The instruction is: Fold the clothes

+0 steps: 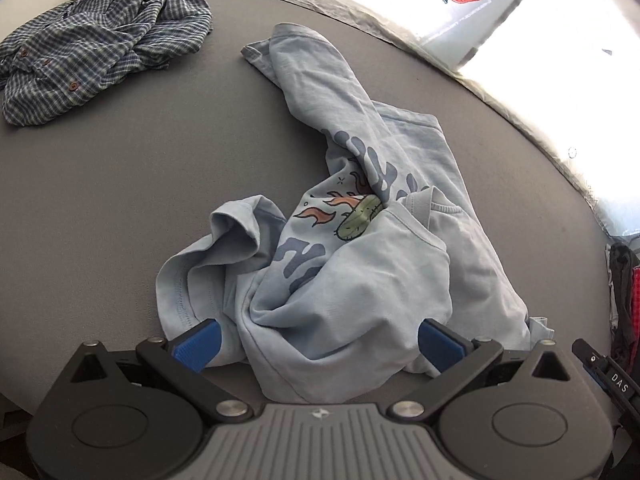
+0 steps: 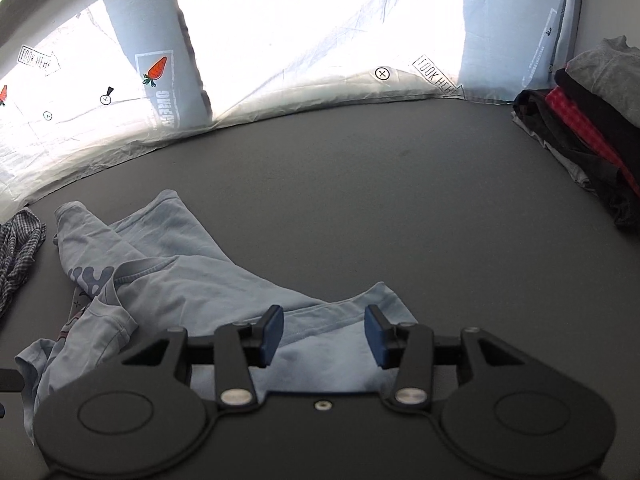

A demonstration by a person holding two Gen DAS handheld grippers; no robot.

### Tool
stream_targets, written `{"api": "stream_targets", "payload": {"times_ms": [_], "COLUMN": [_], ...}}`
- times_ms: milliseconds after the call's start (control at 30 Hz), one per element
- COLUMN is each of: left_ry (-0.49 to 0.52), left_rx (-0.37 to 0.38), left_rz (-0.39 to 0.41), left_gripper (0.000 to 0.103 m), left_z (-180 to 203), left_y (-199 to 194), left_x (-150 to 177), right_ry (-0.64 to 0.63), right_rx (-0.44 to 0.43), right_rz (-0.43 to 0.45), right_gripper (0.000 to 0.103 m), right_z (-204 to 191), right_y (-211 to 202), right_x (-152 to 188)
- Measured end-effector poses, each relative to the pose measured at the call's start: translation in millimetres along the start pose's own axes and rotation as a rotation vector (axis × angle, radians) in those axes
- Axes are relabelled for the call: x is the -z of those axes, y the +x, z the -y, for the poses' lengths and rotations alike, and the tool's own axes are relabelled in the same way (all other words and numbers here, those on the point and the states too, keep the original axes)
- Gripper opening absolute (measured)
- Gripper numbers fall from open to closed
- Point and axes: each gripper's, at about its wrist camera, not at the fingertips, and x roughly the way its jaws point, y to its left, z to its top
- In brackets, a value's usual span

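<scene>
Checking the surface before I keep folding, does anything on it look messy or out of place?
Yes. The light blue T-shirt lies crumpled in the middle of the grey surface, its cactus print creased and half hidden. The blue plaid button shirt is bunched at the far left. Only the stack of clothes on the right looks folded.

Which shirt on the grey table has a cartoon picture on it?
The crumpled light blue T-shirt has it: a green cactus with orange flames. The blue checked button shirt, bunched at the far left, has only its check pattern and buttons.
</scene>
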Motion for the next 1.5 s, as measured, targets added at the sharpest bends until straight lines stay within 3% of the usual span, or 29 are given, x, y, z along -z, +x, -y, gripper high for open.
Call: {"api": "stream_targets", "payload": {"times_ms": [233,400,533,700,867,900,967,1233,1400,1500], "left_ry": [0.219,0.352,0.376,0.304,0.206,0.191,0.167,-0.069,-0.127,-0.187], "left_rx": [-0.051,-0.198,-0.298,-0.373,-0.31,-0.306,-0.296,-0.188,-0.2,-0.182], "left_rz": [-0.032,-0.012,0.01,0.098,0.079,0.087,0.101,0.108,0.122,0.108], "left_gripper": [0.103,0.103,0.102,0.093,0.049,0.045,0.024,0.021,0.021,0.022], "left_z": [61.5,87.4,87.1,63.7,41.1,38.8,34.2,-12.1,-37.4,-55.5], "left_y": [38.2,63.5,76.6,65.8,64.6,64.7,64.4,52.6,40.1,37.7], "left_x": [7.3,19.4,18.8,0.0,-18.5,-21.5,-26.7,-45.2,-36.5,-26.3], "right_ry": [-0.073,-0.118,-0.143,-0.121,-0.17,-0.179,-0.191,-0.184,-0.183,-0.215], "right_rx": [-0.053,-0.087,-0.093,-0.089,-0.062,-0.059,-0.066,-0.091,-0.158,-0.166], "right_rz": [-0.037,-0.063,-0.064,-0.064,-0.061,-0.059,-0.063,-0.137,-0.242,-0.232], "right_gripper": [0.046,0.046,0.046,0.046,0.046,0.046,0.046,0.046,0.046,0.046], "right_z": [-5.6,-3.1,1.9,6.4,1.3,0.5,0.6,-4.3,4.0,4.1], "right_y": [25.9,35.5,41.4,57.7,75.2,78.7,86.8,104.8,89.1,77.2], "right_x": [-13.3,-12.7,-12.6,-18.8,-22.5,-23.9,-27.7,-24.1,4.2,12.6]}}
